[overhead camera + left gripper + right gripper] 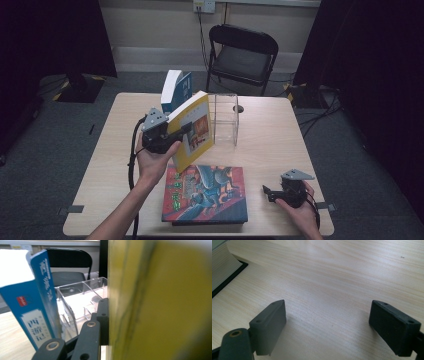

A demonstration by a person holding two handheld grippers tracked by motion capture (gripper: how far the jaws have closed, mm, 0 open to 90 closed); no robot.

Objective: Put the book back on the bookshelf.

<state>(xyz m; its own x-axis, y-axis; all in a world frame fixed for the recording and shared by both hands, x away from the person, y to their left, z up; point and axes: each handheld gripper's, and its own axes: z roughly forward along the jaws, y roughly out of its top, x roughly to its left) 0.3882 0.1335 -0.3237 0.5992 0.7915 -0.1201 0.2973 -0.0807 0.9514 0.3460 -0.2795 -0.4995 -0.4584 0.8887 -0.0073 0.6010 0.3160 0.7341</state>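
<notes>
While my left hand-held gripper (172, 136) is clamped on the yellow book (192, 130), I hold that book tilted above the counter (270, 140), just in front of the clear acrylic organizer (226, 117) and beside the upright blue book (176, 91). Below it a large illustrated book (206, 194) lies flat near the counter's front edge. My right hand-held gripper (267, 192) sits low over bare wood to the right of that book, jaws spread wide with nothing between them.

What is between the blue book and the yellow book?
The clear plastic organizer stands behind the gap between the blue book and the yellow book, as seen in the left gripper view.
</notes>
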